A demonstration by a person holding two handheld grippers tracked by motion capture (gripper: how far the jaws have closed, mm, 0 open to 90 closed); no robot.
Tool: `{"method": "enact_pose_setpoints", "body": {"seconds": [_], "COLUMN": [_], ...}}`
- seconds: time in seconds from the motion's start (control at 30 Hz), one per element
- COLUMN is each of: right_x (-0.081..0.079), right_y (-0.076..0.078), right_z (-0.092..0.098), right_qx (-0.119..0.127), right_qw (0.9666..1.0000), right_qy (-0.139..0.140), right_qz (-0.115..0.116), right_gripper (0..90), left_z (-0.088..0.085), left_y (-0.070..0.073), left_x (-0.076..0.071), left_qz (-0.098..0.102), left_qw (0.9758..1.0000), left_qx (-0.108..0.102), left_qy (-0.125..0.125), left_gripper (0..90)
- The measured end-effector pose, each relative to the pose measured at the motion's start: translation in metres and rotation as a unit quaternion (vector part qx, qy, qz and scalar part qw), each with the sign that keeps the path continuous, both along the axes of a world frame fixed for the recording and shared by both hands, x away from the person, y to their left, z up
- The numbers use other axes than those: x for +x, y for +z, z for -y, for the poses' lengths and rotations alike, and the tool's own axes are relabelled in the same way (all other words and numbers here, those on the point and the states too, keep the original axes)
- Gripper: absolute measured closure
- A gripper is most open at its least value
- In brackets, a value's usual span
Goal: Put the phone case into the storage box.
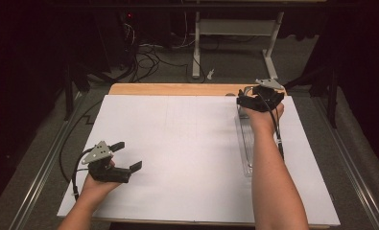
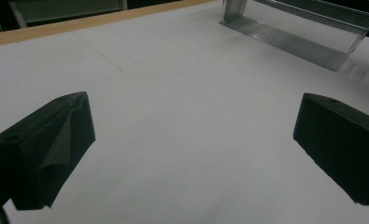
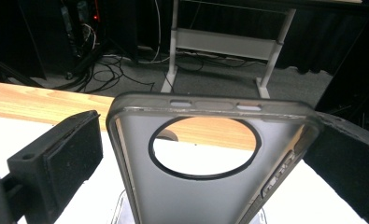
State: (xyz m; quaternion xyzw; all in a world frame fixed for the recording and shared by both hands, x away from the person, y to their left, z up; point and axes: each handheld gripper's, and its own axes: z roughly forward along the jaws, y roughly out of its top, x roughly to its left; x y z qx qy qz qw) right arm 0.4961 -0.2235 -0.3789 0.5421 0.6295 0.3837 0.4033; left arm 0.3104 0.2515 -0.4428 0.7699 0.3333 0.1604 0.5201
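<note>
The phone case point(image 3: 205, 177) stood tilted between the wide-open, empty right gripper point(image 3: 205, 154), above the clear tray point(image 1: 245, 143); the open left gripper point(image 1: 122, 155) sat well apart on the desk point(image 1: 177, 143).

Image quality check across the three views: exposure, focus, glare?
High view: white board evenly lit, surroundings nearly black. Left gripper view: soft focus, clear tray slightly smeared. Right gripper view: phone case close and sharp enough, floor behind dim; no strong glare.
</note>
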Motion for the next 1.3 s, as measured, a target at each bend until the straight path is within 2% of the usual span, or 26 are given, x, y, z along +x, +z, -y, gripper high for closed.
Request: {"method": "enact_pose_setpoints", "body": {"seconds": [0.77, 1.3], "right_x": [-0.007, -0.022], "right_y": [0.002, -0.001], "right_z": [0.005, 0.012], "right_qx": [0.007, 0.011], "right_qw": [0.9999, 0.9998], "right_qy": [0.007, 0.011], "right_qz": [-0.008, -0.009], "right_gripper": [0.1, 0.2], "left_z": [0.000, 0.002], "left_y": [-0.001, -0.002], "left_x": [0.001, 0.002], "left_qz": [-0.002, -0.004], "left_qw": [1.0000, 1.0000], "left_qx": [0.002, 0.006], "left_qy": [-0.002, -0.004], "left_gripper": [0.3, 0.3]}}
